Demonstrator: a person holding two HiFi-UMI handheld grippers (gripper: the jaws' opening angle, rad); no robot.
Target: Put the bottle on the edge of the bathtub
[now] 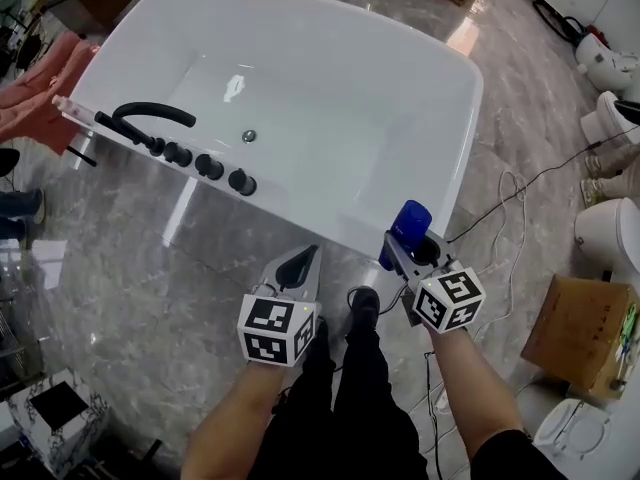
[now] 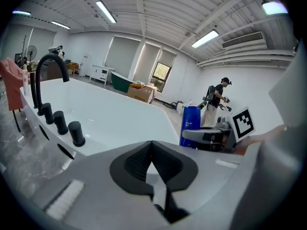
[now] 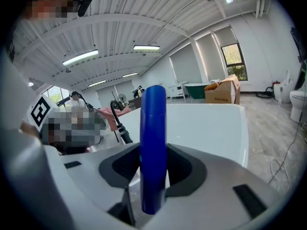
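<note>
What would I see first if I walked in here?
A big white bathtub fills the middle of the head view, with a curved black tap and a row of black knobs on its left rim. By its near rim, the right hand-held gripper grips a bright blue bottle upright. The left hand-held gripper beside it is shut and empty.

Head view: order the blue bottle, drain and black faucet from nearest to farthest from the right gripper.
1. Blue bottle, held in the right gripper's jaws.
2. Drain, inside the bathtub, further left.
3. Black faucet, on its left rim.
</note>
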